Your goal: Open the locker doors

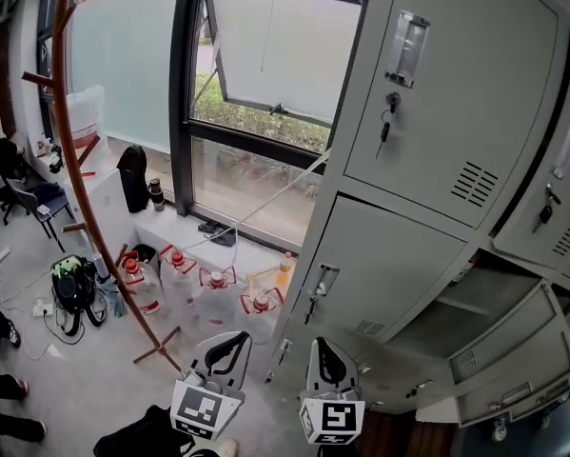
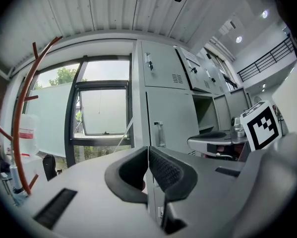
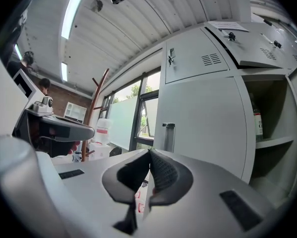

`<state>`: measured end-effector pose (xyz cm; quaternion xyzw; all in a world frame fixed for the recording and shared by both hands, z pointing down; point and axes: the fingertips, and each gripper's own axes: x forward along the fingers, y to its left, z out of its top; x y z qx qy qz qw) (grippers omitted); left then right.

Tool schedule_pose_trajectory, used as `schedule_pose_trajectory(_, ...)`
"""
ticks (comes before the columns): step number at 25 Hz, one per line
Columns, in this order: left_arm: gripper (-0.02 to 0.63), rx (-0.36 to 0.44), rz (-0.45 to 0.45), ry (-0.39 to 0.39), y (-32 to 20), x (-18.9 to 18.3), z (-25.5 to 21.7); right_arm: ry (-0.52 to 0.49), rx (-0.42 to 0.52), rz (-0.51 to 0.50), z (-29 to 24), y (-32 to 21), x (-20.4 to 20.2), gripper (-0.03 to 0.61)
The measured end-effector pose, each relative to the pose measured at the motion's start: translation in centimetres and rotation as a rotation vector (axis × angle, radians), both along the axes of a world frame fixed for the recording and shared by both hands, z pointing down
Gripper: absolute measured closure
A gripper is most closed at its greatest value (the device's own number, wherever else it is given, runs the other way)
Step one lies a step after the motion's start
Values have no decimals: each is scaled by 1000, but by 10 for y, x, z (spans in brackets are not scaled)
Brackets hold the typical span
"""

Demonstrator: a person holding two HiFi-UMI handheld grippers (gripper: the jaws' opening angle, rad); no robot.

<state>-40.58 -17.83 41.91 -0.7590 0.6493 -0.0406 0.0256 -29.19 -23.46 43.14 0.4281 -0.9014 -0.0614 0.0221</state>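
A: Jaws?
B: Both closed and empty. The left gripper [image 2: 148, 151] has its pads pressed tip to tip, and the right gripper [image 3: 149, 153] is the same. Nothing sits between either pair.
A: Where are the lockers?
B: The grey lockers [image 1: 437, 198] fill the right side of the head view, next to the window [image 1: 265, 74]. Both grippers sit low in front of them, side by side, touching nothing.
A: Door states?
B: Mixed. Top door [image 1: 461, 84] closed, keys [image 1: 387, 122] hanging in its lock. Middle door [image 1: 389, 269] below it closed too, with its handle [image 3: 168, 135] straight ahead in the right gripper view. Lower-right door [image 1: 513, 350] is swung open.
A: Anything inside?
B: Right gripper view shows an open compartment [image 3: 272, 108] beside the closed door, with a bottle [image 3: 258, 125] standing on its shelf [image 3: 273, 142].
A: Floor?
B: Water jugs [image 1: 194, 288] under the window, wooden coat stand [image 1: 70, 150] to the left.
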Motion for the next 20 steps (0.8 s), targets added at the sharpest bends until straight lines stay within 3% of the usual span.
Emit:
schedule_pose_trajectory(4,588,-10,34,4,-24,-18,5,1,-3,37,1,-27,-16,559)
schedule_pose_trajectory(6,588,-14,49,2,-35,-23,9,-3,-13,39,2,-40,-24,503)
schedule_pose_trajectory(15,588,-41,87,18,-62,-47,23,4,-34,62,4,-94,-57,363)
schedule_pose_trajectory(20,588,-52,94,29,-67,-56,29,25,-31,81,6,-110,-68,350)
